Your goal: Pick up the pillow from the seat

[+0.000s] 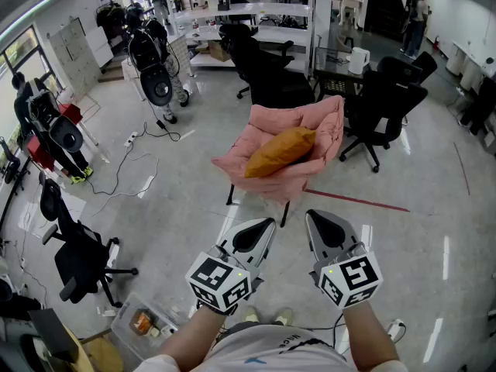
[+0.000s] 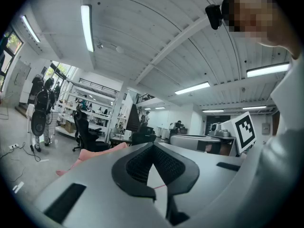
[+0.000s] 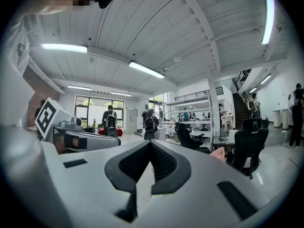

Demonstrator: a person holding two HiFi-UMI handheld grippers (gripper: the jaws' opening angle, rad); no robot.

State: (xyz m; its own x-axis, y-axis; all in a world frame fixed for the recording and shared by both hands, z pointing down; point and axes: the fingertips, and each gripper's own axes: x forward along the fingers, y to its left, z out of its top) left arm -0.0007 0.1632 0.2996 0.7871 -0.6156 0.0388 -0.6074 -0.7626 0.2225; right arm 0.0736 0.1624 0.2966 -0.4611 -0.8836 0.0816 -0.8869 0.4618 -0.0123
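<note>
1. Left gripper (image 1: 260, 231): closed and empty. In the left gripper view the two dark ribbed pads (image 2: 137, 167) meet at the tip, with nothing between them.
2. Right gripper (image 1: 322, 225): closed and empty. In the right gripper view its jaws likewise meet in a point with nothing held.
3. Gripper position: both are held side by side low in the head view, tips pointing forward and slightly toward each other. The left marker cube (image 1: 219, 283) and the right marker cube (image 1: 350, 277) face the camera. Neither gripper touches anything.
4. Pillow (image 1: 280, 152): orange-brown and oblong. It lies diagonally across the seat (image 1: 325, 126), with its right end higher than its left (its underside is not visible).
5. Seat: a chair covered in pink padding, with the padded back and sides rising behind and to the right of the pillow. It stands on the grey floor (image 1: 186, 177), ahead of both grippers and well apart from them.
6. Surroundings:
   - A black office chair (image 1: 384, 103) stands just to the right of the seat.
   - A second black chair (image 1: 267, 72) stands behind the seat.
   - A red line (image 1: 356, 201) runs across the floor between the seat and the right gripper.
   - White shelving (image 1: 248, 14) stands at the far end of the room.
</note>
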